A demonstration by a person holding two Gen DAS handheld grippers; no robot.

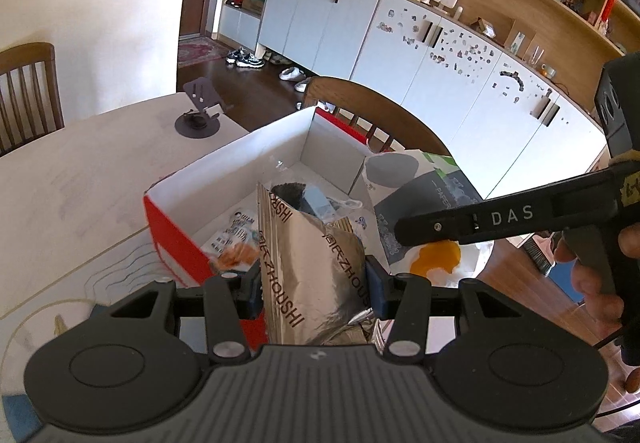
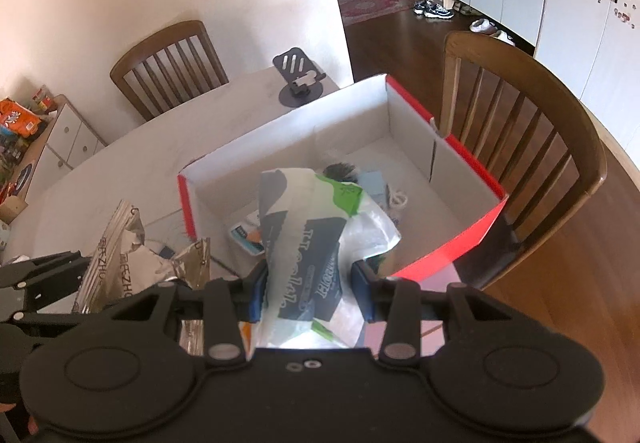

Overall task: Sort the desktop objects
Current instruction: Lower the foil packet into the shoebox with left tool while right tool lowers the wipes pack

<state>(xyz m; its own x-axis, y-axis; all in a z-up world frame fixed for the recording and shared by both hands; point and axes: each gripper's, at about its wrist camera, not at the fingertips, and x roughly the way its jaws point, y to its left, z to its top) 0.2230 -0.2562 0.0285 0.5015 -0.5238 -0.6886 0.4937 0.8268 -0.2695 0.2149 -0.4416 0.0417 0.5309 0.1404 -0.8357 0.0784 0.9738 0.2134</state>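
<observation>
Left tool clenches a foil bag; right tool clenches a tissue pack. Both items hang above the box on the desk.

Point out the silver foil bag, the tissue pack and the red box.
silver foil bag [image 1: 316,283]: left wrist view, its printed front panel.
tissue pack [image 2: 308,255]: right wrist view, its dark blue label.
red box [image 2: 452,251]: right wrist view, its near red outer wall.
</observation>
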